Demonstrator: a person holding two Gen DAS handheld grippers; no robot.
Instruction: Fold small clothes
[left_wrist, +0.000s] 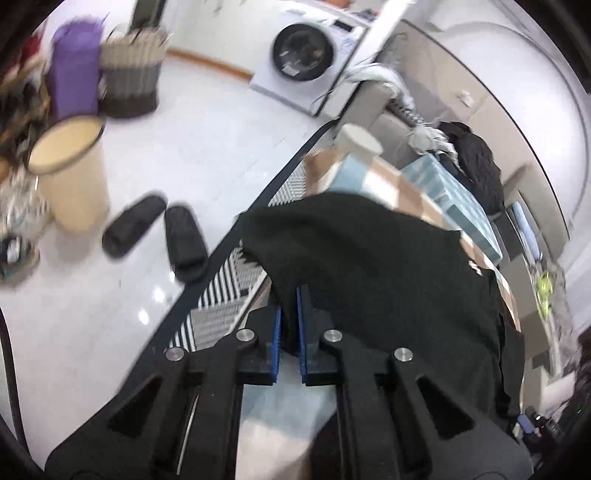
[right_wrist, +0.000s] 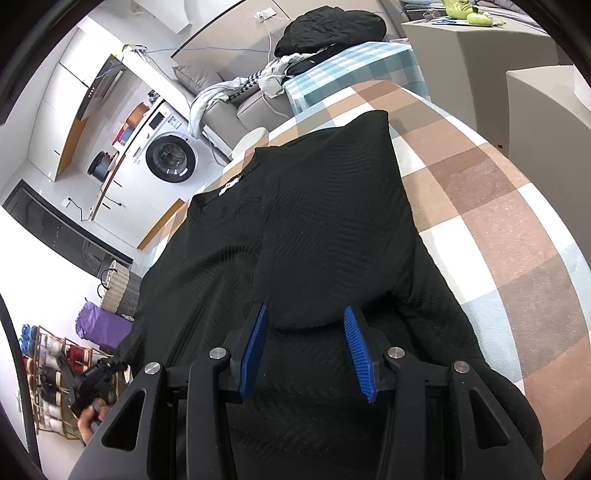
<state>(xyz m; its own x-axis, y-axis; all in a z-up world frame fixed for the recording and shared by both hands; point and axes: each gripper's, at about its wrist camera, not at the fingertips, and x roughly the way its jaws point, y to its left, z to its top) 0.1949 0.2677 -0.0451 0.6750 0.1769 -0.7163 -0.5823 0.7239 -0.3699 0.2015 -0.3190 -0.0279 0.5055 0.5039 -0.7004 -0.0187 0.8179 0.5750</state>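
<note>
Black top half-folded on checked desk, left tool pinching its edge, right tool spread above it.

Black knit top (right_wrist: 314, 229) lies ahead of the right tool (right_wrist: 306, 354), one side already lapped over, textured weave, white neck label far end. Left tool (left_wrist: 290, 332) has pads pressed together on a lifted fold; risk: thin pinch slips or drags the whole top off the desk (right_wrist: 498, 206) edge toward the floor, since the right tool is not pinning it.
</note>
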